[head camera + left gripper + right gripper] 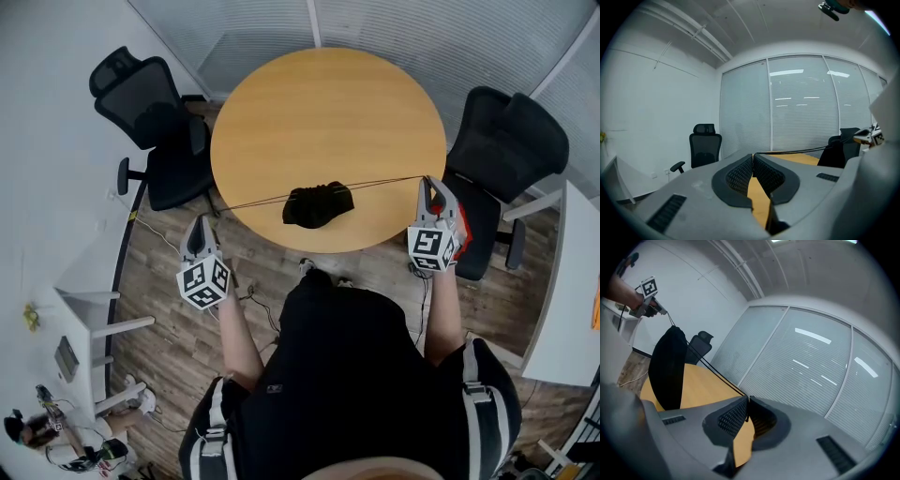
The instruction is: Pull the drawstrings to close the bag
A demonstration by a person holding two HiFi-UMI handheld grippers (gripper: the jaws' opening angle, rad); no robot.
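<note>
A black drawstring bag [317, 206] lies bunched near the front edge of the round wooden table [328, 112]. Its cords run out taut to both sides. The left cord [253, 201] ends in my left gripper [206, 217], just off the table's left front edge, where the jaws are shut on it [753, 155]. The right cord [384, 183] ends in my right gripper [427, 180] at the table's right edge, also shut on it [748, 400]. In the right gripper view the cord [717, 377] leads up to the bag [668, 366], with the left gripper [647, 305] beyond it.
A black office chair [155, 112] stands left of the table and another [506, 141] at its right. A white desk [572, 281] is at the far right, white shelving [84, 309] at the left. Blinds cover the glass wall behind.
</note>
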